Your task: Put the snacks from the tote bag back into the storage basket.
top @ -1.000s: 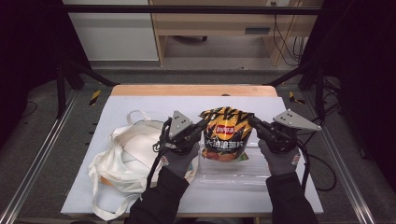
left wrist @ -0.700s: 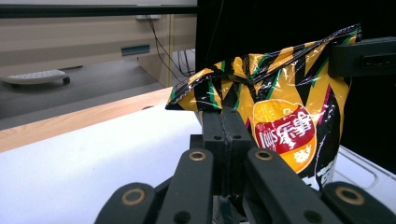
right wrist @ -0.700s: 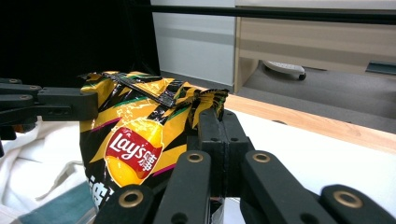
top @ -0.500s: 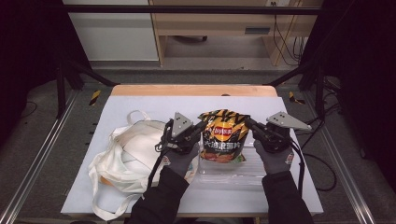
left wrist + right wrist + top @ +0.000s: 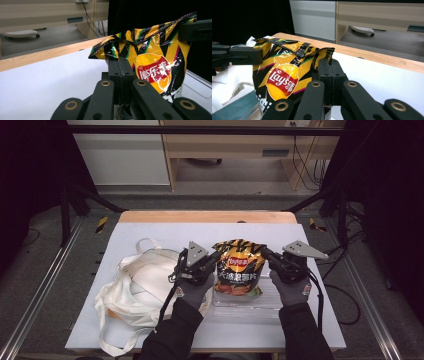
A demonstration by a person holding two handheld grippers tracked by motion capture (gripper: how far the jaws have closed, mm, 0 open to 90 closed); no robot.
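Observation:
A yellow and black crisp bag (image 5: 239, 270) hangs upright between my two grippers, over a clear plastic tray (image 5: 272, 304). My left gripper (image 5: 216, 257) is shut on the bag's top left corner. The right gripper (image 5: 265, 254) is shut on its top right corner. In the left gripper view the closed jaws (image 5: 121, 63) pinch the crimped edge of the bag (image 5: 157, 67), with the other gripper (image 5: 197, 30) at the far corner. The right gripper view shows its jaws (image 5: 327, 64) clamped on the bag (image 5: 283, 75), and the left gripper (image 5: 242, 56) beyond.
A crumpled white tote bag (image 5: 132, 287) lies on the white table (image 5: 165, 232) to the left of my left hand. A wooden strip (image 5: 205, 216) runs along the table's far edge. Black frame posts and cables stand at both sides.
The right gripper has shifted a little inward and down with its corner of the bag, so the bag's top has narrowed. The left gripper has stayed where it was.

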